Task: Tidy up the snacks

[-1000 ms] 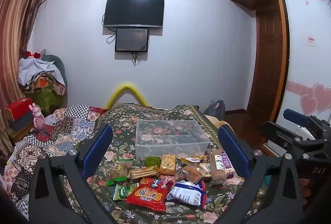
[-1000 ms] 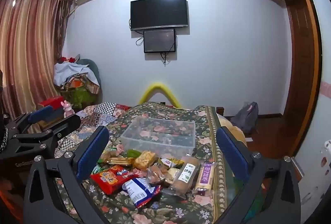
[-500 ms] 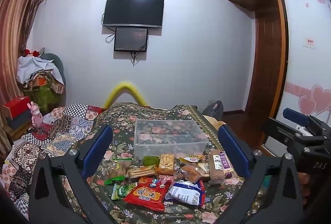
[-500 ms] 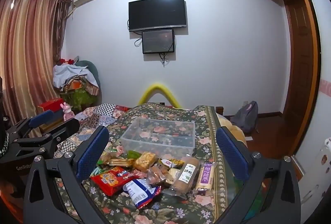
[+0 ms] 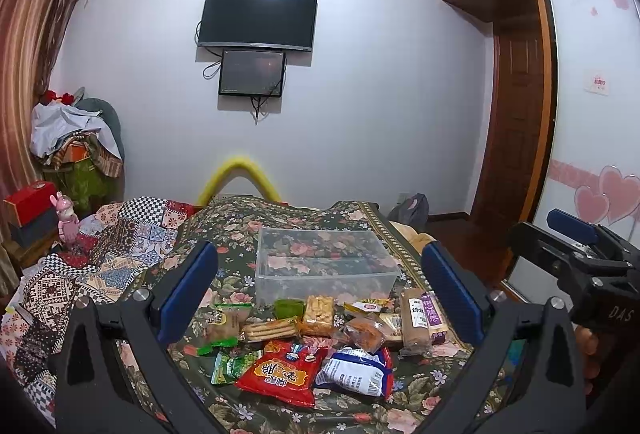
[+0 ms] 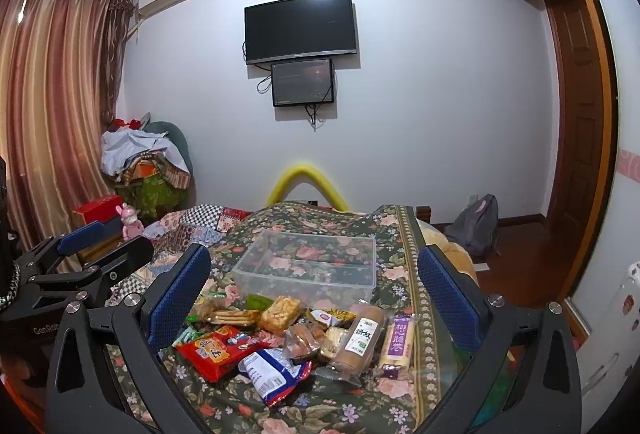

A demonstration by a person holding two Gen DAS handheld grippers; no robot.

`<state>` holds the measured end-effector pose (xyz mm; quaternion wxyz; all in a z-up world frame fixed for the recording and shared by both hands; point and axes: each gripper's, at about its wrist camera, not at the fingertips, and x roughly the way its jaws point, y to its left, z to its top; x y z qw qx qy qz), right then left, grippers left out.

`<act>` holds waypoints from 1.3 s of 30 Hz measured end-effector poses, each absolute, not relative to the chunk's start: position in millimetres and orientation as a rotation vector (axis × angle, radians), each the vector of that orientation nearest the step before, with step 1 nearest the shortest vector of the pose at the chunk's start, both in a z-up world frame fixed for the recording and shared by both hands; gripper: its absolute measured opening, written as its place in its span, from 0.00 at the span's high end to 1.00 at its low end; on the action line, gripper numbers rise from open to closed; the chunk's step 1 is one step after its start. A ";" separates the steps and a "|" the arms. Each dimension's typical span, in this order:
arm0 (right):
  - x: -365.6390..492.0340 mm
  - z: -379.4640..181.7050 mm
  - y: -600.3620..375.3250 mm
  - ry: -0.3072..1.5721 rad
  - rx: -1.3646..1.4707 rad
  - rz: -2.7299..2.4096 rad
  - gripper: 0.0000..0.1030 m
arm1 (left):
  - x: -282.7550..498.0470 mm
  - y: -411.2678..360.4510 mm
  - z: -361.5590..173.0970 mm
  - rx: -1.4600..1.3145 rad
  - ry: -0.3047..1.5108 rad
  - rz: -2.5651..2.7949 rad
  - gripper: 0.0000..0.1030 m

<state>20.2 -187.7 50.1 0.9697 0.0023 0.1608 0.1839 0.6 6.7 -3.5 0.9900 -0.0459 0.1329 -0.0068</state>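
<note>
Several snack packets lie in a heap on the floral cloth: a red bag (image 5: 282, 372) (image 6: 216, 350), a blue-white pack (image 5: 356, 374) (image 6: 272, 374), a brown biscuit roll (image 5: 416, 320) (image 6: 358, 340) and a purple bar (image 6: 398, 340). Behind them stands an empty clear plastic box (image 5: 324, 266) (image 6: 308, 266). My left gripper (image 5: 320, 294) is open and empty, above and short of the heap. My right gripper (image 6: 314, 292) is open and empty too, beside it; it also shows in the left wrist view (image 5: 572, 254).
The floral cloth (image 5: 240, 226) covers the surface. A patchwork quilt (image 5: 92, 266) lies to the left. A yellow foam arch (image 5: 240, 177) stands behind. A backpack (image 6: 478, 226) sits on the floor at right. The left gripper shows in the right wrist view (image 6: 80, 262).
Both views have shifted slightly; the grippers stay open and apart. No snack has moved.
</note>
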 end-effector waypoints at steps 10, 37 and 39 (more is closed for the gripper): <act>20.5 50.4 -188.4 0.323 0.012 0.372 0.00 | -1.2 5.7 -3.1 -0.084 0.262 -0.016 0.00; 19.9 50.7 -189.0 0.326 0.027 0.378 0.00 | -4.2 3.8 -0.8 -0.076 0.252 -0.018 0.00; 20.2 50.5 -189.5 0.326 0.028 0.377 0.00 | -4.2 4.5 -0.4 -0.077 0.252 -0.017 0.00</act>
